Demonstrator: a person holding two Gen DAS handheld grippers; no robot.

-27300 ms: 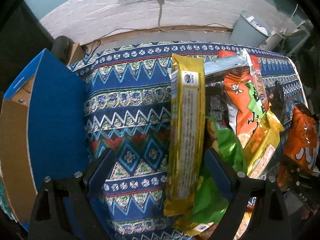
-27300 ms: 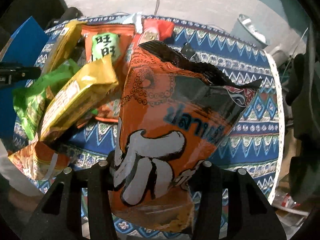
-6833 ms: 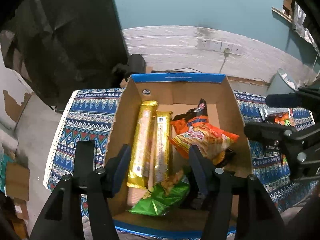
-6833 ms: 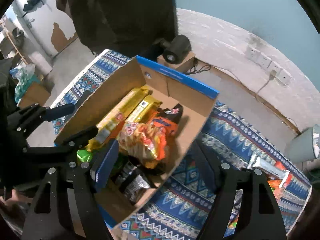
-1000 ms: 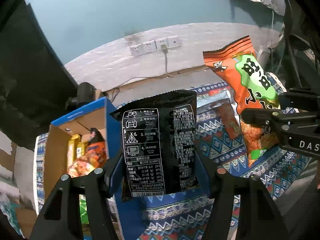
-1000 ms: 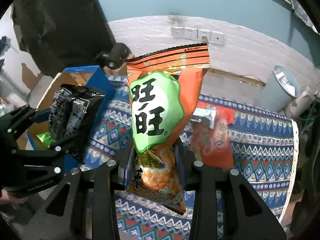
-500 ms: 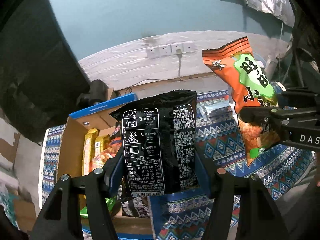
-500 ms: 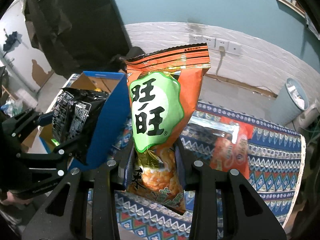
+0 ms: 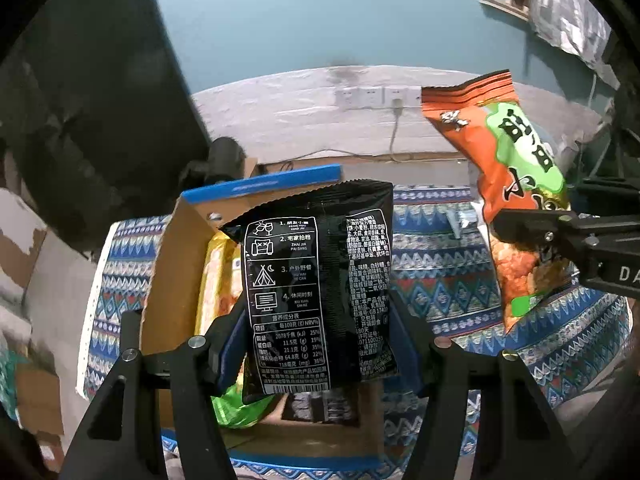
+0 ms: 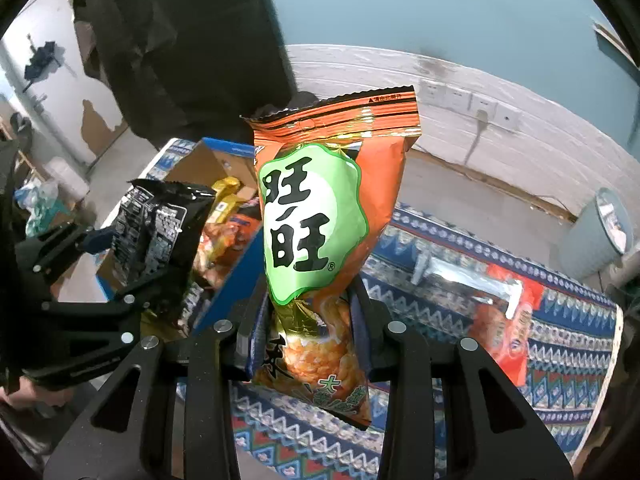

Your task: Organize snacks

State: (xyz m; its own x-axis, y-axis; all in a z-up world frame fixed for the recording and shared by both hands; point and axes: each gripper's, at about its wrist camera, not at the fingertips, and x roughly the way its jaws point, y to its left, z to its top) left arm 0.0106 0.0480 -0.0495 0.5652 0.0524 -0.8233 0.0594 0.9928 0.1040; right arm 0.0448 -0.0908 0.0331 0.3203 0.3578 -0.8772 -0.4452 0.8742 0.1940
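My left gripper [image 9: 320, 336] is shut on a black snack bag [image 9: 316, 284] with white print, held upright above the cardboard box [image 9: 168, 280] with blue rims. Inside the box lie yellow bars [image 9: 212, 276] and a green packet [image 9: 232, 404]. My right gripper [image 10: 308, 332] is shut on the lower part of an orange bag with a green label [image 10: 320, 220], held in the air right of the box. That orange bag [image 9: 516, 208] and the right gripper's dark body show at the right of the left wrist view. The black bag [image 10: 160, 224] appears at the left of the right wrist view.
A blue patterned cloth [image 9: 440, 280] covers the table. A red and silver packet [image 10: 500, 300] lies on it to the right. A grey bin [image 10: 596, 236] stands beyond the table's far right. Wall sockets [image 9: 368, 96] and a dark curtain [image 9: 88, 92] are behind.
Both grippers have carried their bags leftward across the table. The box now sits directly under the black bag, and its inside shows in the right wrist view.
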